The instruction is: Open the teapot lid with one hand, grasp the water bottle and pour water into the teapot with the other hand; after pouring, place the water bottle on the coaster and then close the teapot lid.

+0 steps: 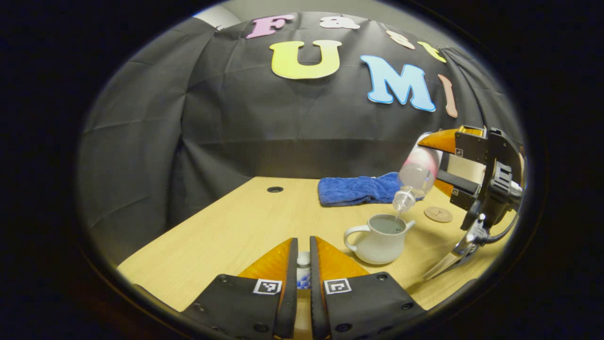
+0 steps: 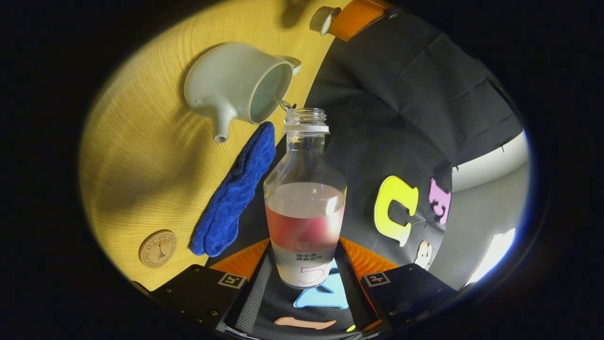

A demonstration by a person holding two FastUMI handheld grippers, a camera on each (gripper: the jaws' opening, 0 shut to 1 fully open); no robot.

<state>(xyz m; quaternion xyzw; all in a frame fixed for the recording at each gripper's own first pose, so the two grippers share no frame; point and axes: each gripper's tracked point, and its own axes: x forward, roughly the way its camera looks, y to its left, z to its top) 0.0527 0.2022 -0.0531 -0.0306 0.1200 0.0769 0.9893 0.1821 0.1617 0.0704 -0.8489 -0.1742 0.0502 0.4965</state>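
Pour underway: right gripper [image 2: 304, 264] clamps the water bottle [image 2: 306, 198], tilted, its mouth just above the open teapot [image 1: 377, 241] on the table [image 1: 226, 226]. Left gripper [image 1: 302, 264] pinches the lid [image 1: 303, 259] aside. Keep the stream centred, then head for the coaster [image 1: 438, 214].

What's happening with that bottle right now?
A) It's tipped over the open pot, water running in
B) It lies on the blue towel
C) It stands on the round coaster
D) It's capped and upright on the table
A: the right tongs hold the bottle tilted, its mouth over the open teapot, a thin stream falling in; the coaster is bare.
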